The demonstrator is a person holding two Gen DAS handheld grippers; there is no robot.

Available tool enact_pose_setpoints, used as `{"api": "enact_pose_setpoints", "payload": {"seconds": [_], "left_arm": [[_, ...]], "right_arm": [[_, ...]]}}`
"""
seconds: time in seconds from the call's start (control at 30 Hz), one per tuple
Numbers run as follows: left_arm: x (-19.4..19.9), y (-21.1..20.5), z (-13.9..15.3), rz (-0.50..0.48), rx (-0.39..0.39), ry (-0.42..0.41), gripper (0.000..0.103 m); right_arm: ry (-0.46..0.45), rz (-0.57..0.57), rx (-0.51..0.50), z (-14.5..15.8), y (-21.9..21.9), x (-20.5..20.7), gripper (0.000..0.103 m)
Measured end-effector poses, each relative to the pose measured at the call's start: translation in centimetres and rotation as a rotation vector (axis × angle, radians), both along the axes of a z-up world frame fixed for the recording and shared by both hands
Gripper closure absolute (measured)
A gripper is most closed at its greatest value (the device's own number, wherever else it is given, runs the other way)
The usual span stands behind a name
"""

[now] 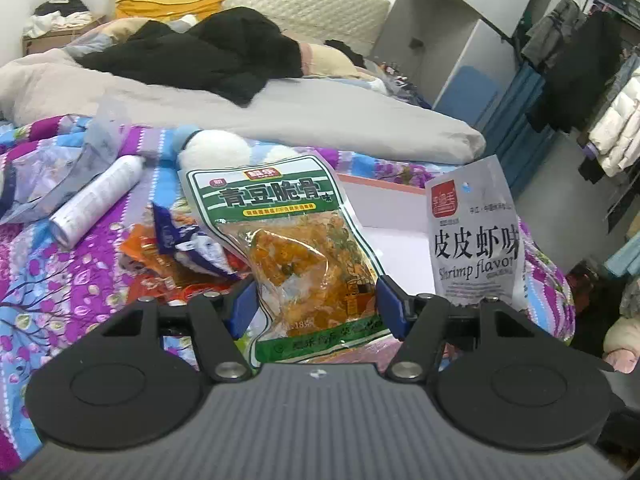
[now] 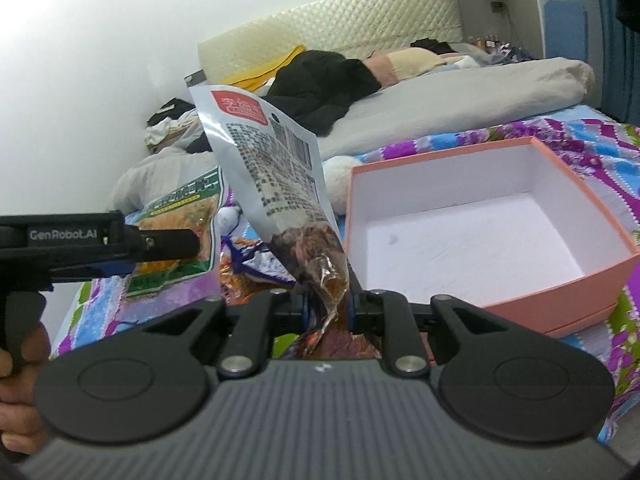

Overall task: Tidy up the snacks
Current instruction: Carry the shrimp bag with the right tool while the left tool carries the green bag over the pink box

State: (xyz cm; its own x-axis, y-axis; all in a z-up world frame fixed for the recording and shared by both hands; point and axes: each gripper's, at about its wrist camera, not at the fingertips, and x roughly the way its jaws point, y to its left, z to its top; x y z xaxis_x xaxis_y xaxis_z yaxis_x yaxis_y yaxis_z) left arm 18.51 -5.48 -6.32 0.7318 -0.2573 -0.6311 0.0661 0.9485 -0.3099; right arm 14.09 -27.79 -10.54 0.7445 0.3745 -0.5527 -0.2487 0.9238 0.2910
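Observation:
My left gripper (image 1: pixel 316 304) is shut on a green-and-clear snack packet (image 1: pixel 280 232) with orange pieces inside, its blue pads pressing on both side edges. The packet stands upright above the bedspread. In the right wrist view the same green packet (image 2: pixel 180 232) hangs at the left in the left gripper (image 2: pixel 160 248). My right gripper (image 2: pixel 327 308) is shut on the lower end of a silver shrimp-flavour packet (image 2: pixel 272 152), which stands up tilted left. That silver packet (image 1: pixel 474 240) also shows at the right of the left wrist view. A pink box (image 2: pixel 440 152) with a white inside lies open to the right.
Several loose snack packets (image 1: pixel 180 248) lie on the purple flowered bedspread (image 1: pixel 60 280). A white spray can (image 1: pixel 96 200) and a white plush toy (image 1: pixel 216 148) lie behind them. Grey duvet and dark clothes cover the bed's far side. A hand (image 2: pixel 16 400) shows at lower left.

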Motion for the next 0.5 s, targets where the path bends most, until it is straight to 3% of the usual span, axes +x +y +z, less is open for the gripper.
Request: {"api": "enact_pose_setpoints", "payload": {"seconds": [0.5], "left_arm": [[5.8,-5.3,-1.0,-0.095,0.003,0.028,0.035]], "right_arm": [[0.031,-0.094,0.009,-0.7,-4.4,3.4,0.084]]}}
